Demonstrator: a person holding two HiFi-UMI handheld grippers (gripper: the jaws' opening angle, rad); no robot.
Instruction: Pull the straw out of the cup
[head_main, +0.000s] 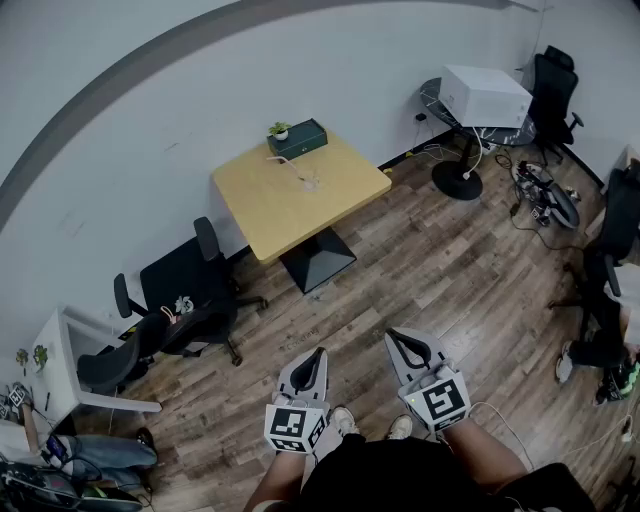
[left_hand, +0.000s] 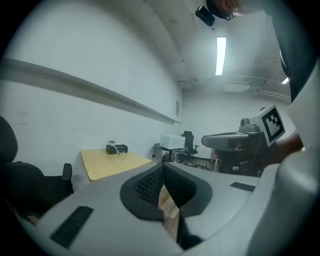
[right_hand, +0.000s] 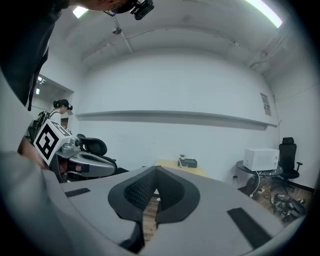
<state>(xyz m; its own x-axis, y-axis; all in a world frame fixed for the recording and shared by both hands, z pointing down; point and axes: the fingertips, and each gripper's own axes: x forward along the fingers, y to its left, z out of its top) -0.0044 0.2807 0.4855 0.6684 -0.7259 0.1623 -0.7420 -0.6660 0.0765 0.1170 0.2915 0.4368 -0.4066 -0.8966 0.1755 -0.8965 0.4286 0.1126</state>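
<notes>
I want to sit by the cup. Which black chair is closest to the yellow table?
The black chair just left of the yellow table; the others stand farther off.

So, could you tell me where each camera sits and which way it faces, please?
Head view: on the person's head, facing steeply down at the floor, the table ahead; shows the left gripper, right gripper and shoes.
Left gripper view: on the left gripper, facing nearly level toward the table; shows its shut fingers and, at right, the right gripper.
Right gripper view: on the right gripper, facing the same table; shows its shut fingers and, at left, the left gripper.
Shared: all three see the table and cup.
</notes>
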